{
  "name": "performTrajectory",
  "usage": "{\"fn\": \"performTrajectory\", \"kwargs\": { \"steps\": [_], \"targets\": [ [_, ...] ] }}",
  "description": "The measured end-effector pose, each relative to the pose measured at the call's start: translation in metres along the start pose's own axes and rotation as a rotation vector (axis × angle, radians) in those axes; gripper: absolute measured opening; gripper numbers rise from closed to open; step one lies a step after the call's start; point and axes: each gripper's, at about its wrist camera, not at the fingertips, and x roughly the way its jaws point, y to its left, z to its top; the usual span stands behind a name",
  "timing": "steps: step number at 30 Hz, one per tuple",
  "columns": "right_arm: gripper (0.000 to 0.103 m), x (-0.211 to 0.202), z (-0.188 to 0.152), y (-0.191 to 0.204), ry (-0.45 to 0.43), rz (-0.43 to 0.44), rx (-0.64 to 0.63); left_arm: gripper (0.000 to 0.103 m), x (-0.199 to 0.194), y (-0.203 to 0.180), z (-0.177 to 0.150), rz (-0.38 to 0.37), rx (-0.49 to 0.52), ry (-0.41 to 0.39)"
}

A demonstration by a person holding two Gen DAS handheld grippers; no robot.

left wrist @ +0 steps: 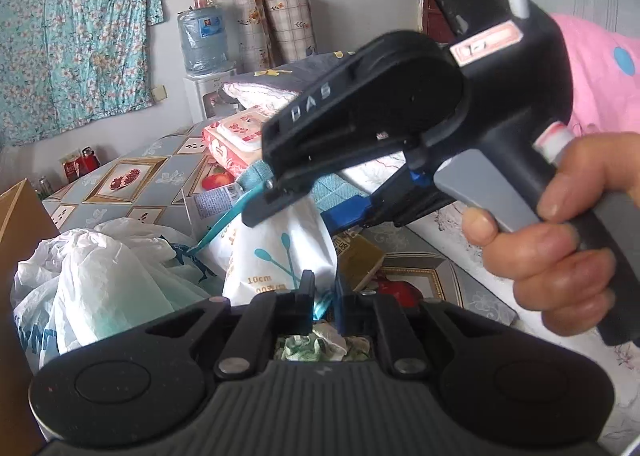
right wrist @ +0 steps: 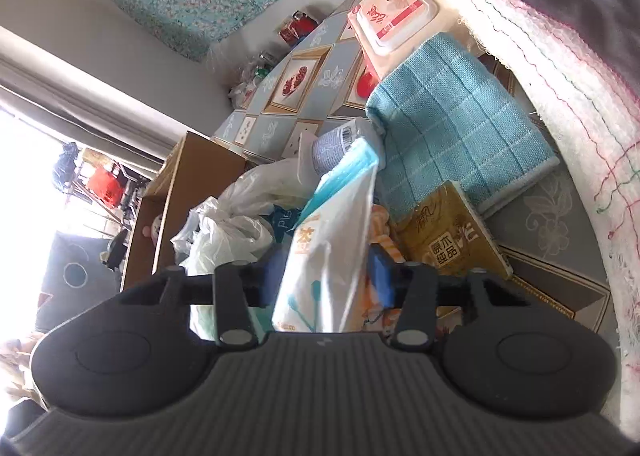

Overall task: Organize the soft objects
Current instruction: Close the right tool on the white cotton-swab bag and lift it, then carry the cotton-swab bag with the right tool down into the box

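— Across the tabletop, what is the biggest thing?

— On the patterned blue-grey tablecloth with framed fruit pictures (right wrist: 304,95) lies a thick white quilted blanket with coloured stitching (right wrist: 568,67), filling the right wrist view's edge. Beside it sits a folded teal checked cloth (right wrist: 452,107), and near that a crumpled heap of white plastic bags (left wrist: 100,276), next to a brown cardboard box (right wrist: 192,191).

— And the smaller items?

— A pink-and-white wet-wipes pack (right wrist: 392,15) rests beyond the teal cloth; a golden-brown tissue packet (right wrist: 452,232) lies just in front of it.

— Where is the task's thing?

— The white plastic cotton-swab pouch with a teal top (right wrist: 332,244) hangs upright above the clutter, near the bags.

— How do the grippers stand?

— The right gripper (right wrist: 328,276) pinches the pouch's body between its blue pads (right wrist: 272,276). The left gripper (left wrist: 324,296) has its jaws nearly together, nipping the pouch's lower teal edge.
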Motion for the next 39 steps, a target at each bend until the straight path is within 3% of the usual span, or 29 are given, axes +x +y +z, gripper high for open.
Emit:
{"fn": "performTrajectory", "kwargs": {
  "steps": [4, 9, 11, 14, 17, 24, 30, 39],
  "targets": [
    [0.027, 0.004, -0.002, -0.003, 0.005, 0.000, -0.040, 0.016, -0.020, 0.019, 0.000, -0.068, -0.066, -0.029],
    [0.026, 0.004, -0.003, -0.008, 0.017, 0.009, -0.049, 0.016, -0.029, 0.035, 0.009, 0.006, -0.080, -0.109],
    [0.025, 0.004, -0.003, -0.009, 0.019, 0.011, -0.049, 0.016, -0.015, 0.039, 0.014, 0.012, -0.082, -0.062],
    [0.023, 0.007, -0.003, -0.011, 0.032, 0.007, -0.044, 0.018, 0.023, 0.046, 0.008, -0.006, -0.121, 0.107],
    [0.023, 0.012, -0.007, -0.014, 0.040, -0.009, -0.053, 0.020, 0.032, 0.055, 0.001, -0.045, -0.176, 0.135],
    [0.019, 0.012, -0.007, -0.014, 0.034, 0.003, -0.055, 0.025, 0.031, 0.061, -0.002, -0.065, -0.187, 0.133],
    [0.014, -0.008, -0.007, -0.001, -0.017, 0.021, -0.074, 0.042, 0.015, 0.063, 0.007, -0.086, -0.209, 0.104],
    [0.013, -0.051, -0.009, 0.043, -0.096, 0.055, -0.153, 0.042, -0.029, 0.071, 0.020, -0.111, -0.245, 0.032]
  ]
}}
